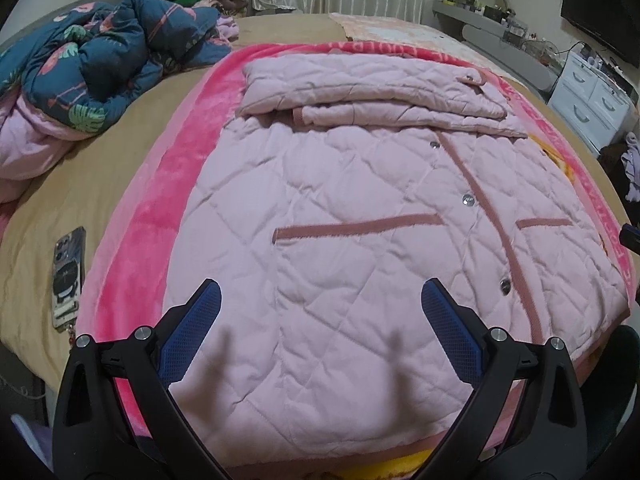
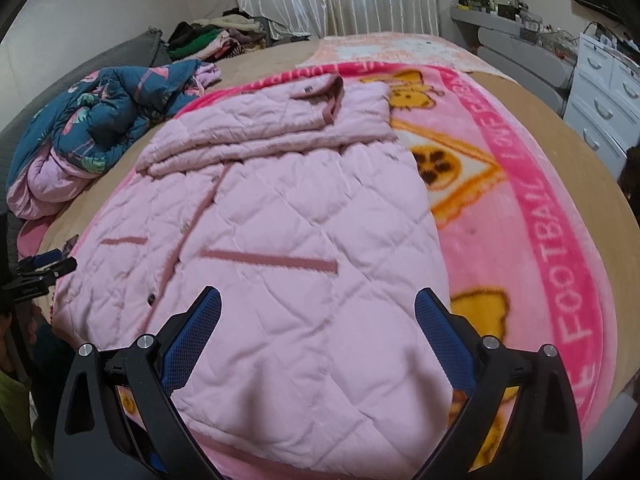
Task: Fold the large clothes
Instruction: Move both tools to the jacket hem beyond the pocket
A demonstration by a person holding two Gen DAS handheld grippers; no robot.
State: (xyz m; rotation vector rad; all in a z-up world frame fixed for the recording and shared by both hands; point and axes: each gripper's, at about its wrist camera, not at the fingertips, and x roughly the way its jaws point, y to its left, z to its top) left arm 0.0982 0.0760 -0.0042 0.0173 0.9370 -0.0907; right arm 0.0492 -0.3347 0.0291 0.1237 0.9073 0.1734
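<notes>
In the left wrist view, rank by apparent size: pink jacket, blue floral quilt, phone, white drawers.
1. Pink jacket, by far.
2. Blue floral quilt.
3 and 4. White drawers and phone look alike; the phone lies nearer the camera, so I won't rank them.

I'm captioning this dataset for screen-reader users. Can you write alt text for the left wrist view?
A pink quilted jacket lies flat on a pink blanket on a bed, its sleeves folded across the top. The open left tool hovers over the hem, holding nothing. A phone and a crumpled floral quilt lie to the left.
</notes>
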